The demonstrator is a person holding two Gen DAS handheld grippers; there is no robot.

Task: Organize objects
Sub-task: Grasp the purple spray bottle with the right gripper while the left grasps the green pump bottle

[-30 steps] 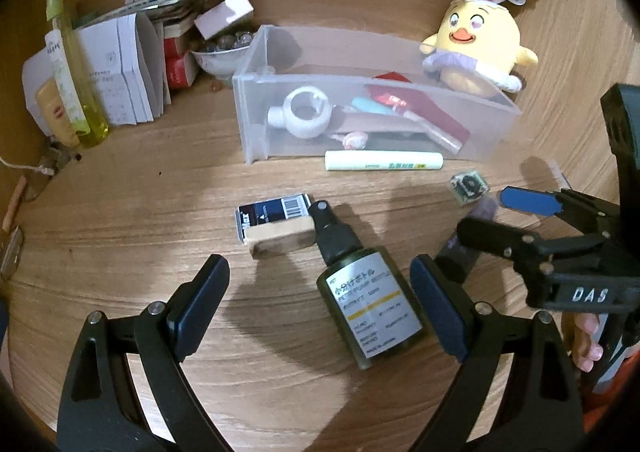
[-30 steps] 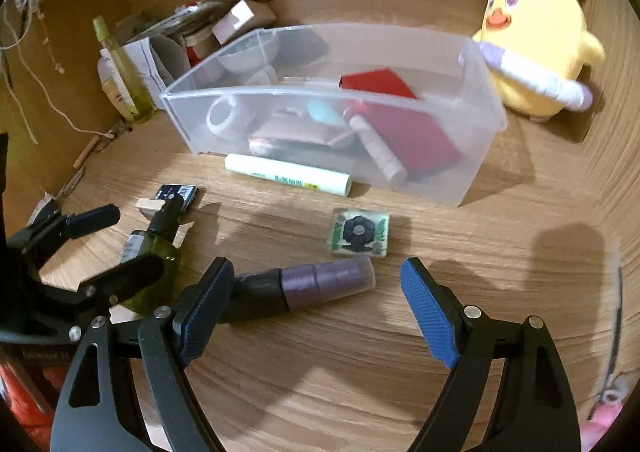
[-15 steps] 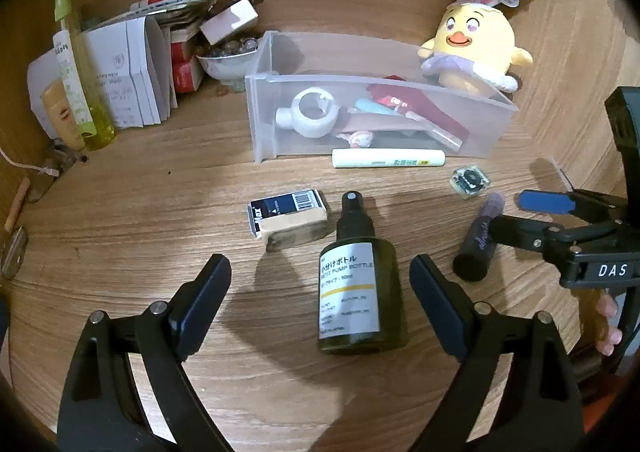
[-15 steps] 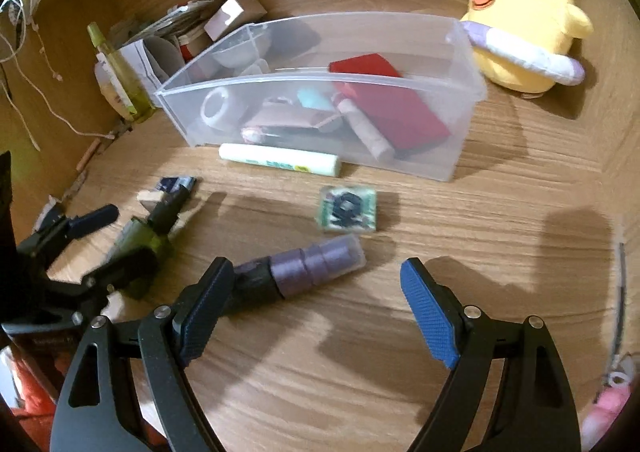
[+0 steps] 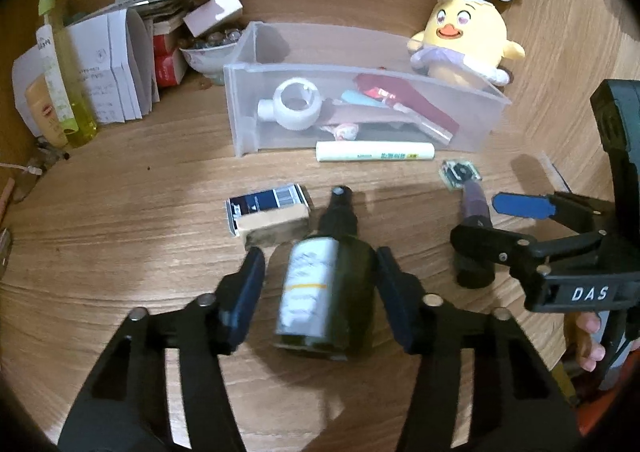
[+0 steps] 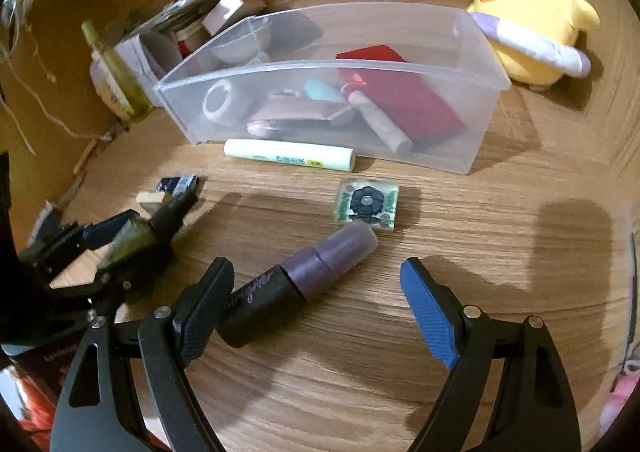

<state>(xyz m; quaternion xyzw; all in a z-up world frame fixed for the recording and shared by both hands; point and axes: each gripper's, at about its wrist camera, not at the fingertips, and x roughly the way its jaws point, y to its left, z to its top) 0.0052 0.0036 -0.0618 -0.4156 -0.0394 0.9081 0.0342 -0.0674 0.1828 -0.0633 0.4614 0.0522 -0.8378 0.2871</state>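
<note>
A dark green spray bottle with a white label lies on the wooden table between the fingers of my left gripper. The jaws stand close on both sides of it, with a small gap showing on the left. The bottle also shows in the right wrist view. My right gripper is open around a purple and black tube, whose black end touches the left finger. The tube shows in the left wrist view. A clear plastic bin holds several items.
A white marker lies against the bin's front. A small green square tile lies beside the tube's cap. A dark blue box lies left of the bottle's cap. A yellow chick plush and a pile of papers and bottles stand behind.
My left gripper moved forward and its jaws narrowed around the spray bottle. My right gripper moved closer to the purple tube and stayed open.
</note>
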